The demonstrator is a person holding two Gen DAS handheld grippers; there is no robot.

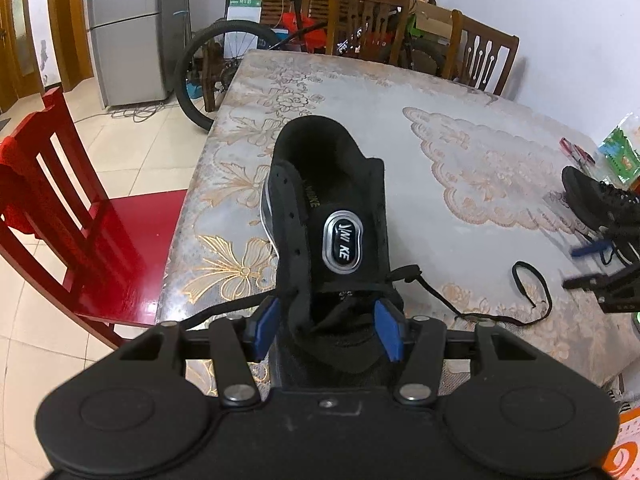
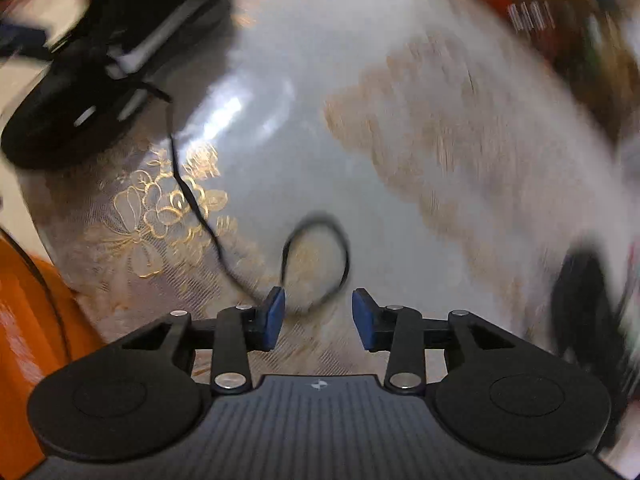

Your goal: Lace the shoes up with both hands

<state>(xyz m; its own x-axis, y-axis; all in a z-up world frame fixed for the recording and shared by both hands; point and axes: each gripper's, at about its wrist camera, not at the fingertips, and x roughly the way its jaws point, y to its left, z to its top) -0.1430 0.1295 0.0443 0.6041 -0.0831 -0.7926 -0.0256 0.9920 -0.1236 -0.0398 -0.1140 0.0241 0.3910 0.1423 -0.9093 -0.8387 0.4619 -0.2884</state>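
Note:
A black shoe lies on the patterned table, toe toward me, with its labelled tongue showing. My left gripper straddles the laced front, its blue pads pressing on both sides of the upper. A black lace trails right from the shoe and ends in a loop on the cloth. In the right wrist view that lace loop lies just ahead of my right gripper, which is open with only bare cloth between its pads. The lace passes close by the left pad. The view is motion-blurred.
A second black shoe sits at the table's right side, behind my blurred right gripper. A green packet and a red-handled tool lie beyond it. A red chair stands at the table's left edge, with wooden chairs at the far side.

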